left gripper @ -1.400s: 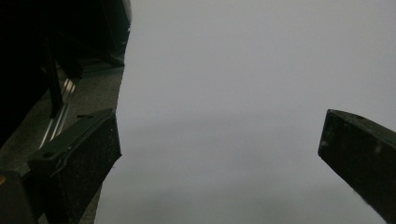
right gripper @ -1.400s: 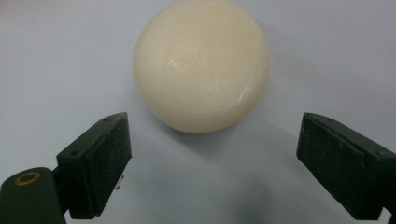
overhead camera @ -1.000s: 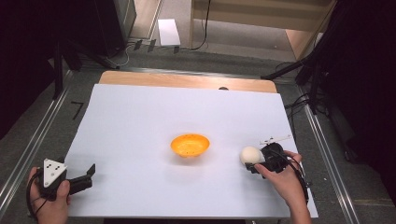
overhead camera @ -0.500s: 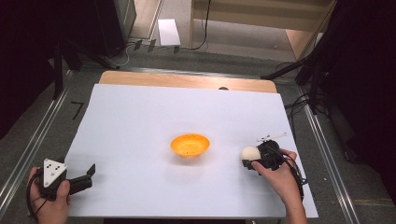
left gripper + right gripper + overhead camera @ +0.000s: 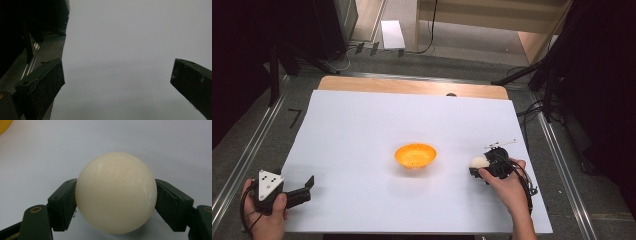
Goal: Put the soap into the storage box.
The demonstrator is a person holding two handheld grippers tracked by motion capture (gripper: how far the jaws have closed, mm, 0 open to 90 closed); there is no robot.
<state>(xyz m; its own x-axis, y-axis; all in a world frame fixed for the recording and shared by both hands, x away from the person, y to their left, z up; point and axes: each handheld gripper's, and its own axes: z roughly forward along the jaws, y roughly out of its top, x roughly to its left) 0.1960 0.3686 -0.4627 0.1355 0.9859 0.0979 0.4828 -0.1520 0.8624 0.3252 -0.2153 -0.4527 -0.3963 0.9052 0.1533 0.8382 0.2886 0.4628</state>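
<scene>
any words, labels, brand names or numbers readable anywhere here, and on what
None: no text can be read in any view.
cream ball in the right gripper: plain, only faint scratches.
orange bowl: no label.
white table sheet: blank.
left gripper and its grey plate: no lettering.
white flat object on the floor beyond the table: too small to tell.

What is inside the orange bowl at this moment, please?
The orange bowl looks empty in the high view: only its speckled inner surface shows. The near rim hides a little of the inside. The cream ball sits outside it, clamped in the right gripper.
</scene>
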